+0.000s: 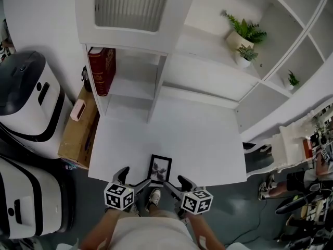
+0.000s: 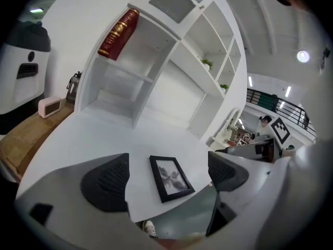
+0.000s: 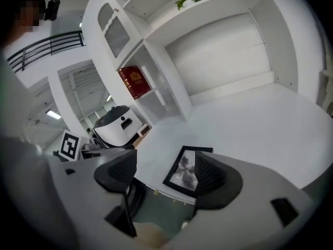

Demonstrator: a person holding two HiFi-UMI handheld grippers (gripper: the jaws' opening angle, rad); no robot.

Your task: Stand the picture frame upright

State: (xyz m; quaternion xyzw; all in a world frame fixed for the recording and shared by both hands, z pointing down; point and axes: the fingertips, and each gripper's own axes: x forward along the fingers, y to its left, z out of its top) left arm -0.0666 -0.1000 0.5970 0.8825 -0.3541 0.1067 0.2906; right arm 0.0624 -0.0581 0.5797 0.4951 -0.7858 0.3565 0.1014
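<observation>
close to the front edge of the white counter [image 1: 171, 134] the picture frame [image 1: 159, 169] lies flat with its picture side up, and it is not yet lifted. left of the picture frame hangs the left claw [image 2: 166, 176], with its two dark pads spread wide and nothing between them except the view down onto the frame. right of the picture frame hangs the right claw [image 3: 162, 173], also spread and empty; one of its pads covers a corner of the frame in its own view, but it seems to be above the frame, not on it.

i judge the frame to be light and stiff, with a thin black rim that is probably smooth and a little slippery. the pale middle may be glass, so it should not be pressed or dropped. because the frame lies flat, a pad cannot easily go under it. the best hold, i think, is across the rim at the side nearest the counter's edge, or one claw tips a side up while the other pinches the rim. whether there is a prop on the back, i cannot tell.
</observation>
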